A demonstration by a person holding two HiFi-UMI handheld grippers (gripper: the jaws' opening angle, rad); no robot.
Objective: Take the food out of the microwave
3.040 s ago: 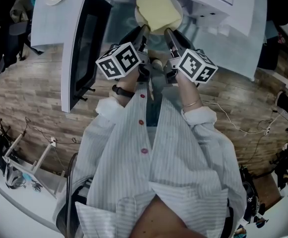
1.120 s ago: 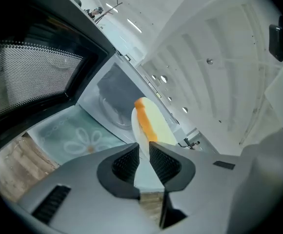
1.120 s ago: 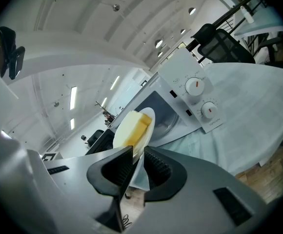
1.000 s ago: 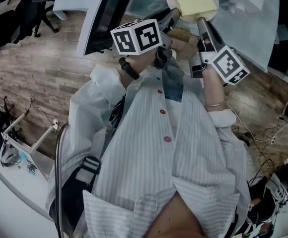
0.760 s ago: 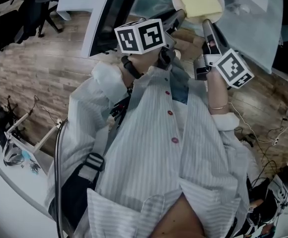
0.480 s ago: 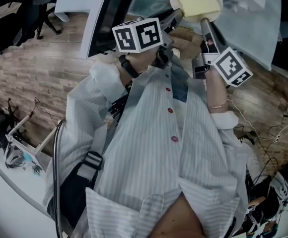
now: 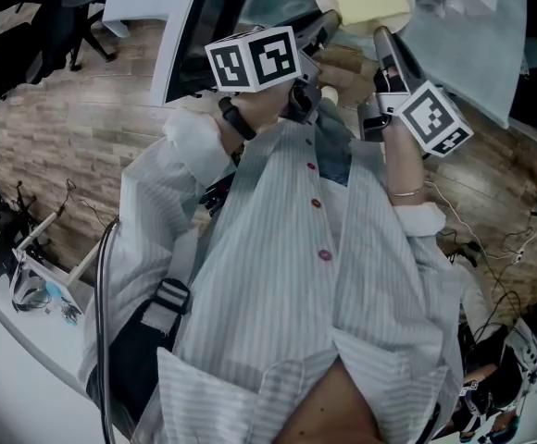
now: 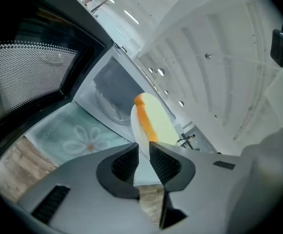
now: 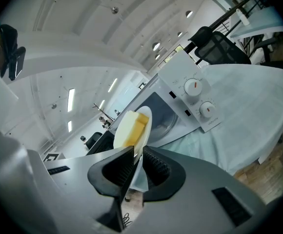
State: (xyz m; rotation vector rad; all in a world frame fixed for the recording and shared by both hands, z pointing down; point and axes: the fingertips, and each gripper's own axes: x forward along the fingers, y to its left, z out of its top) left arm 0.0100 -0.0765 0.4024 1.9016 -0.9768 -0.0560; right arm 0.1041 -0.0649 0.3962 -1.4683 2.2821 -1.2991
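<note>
Plate (image 8: 135, 128) of pale yellow food (image 8: 157, 123), held up in the air between two hand-held grippers, just in front of the open microwave (image 9: 180, 99) and outside its cavity. We see the left gripper (image 8: 142, 152) clamped on the plate's rim at one side, the white edge running down between its ribbed pads (image 8: 124, 162). The right gripper (image 9: 137, 152) grips the opposite rim; its jaws have just been closing, with the rim pinched between them. The food is a thick slab with an orange edge, lying on the plate just beyond both sets of fingertips. Below, a pale cloth (image 8: 73, 135) with a flower print covers the table, and the microwave door (image 8: 29, 72) stands open at the left. In the head view the top edge cuts off the plate's far part, and the marker cubes hide most of both hands. We cannot tell what the food is.
</note>
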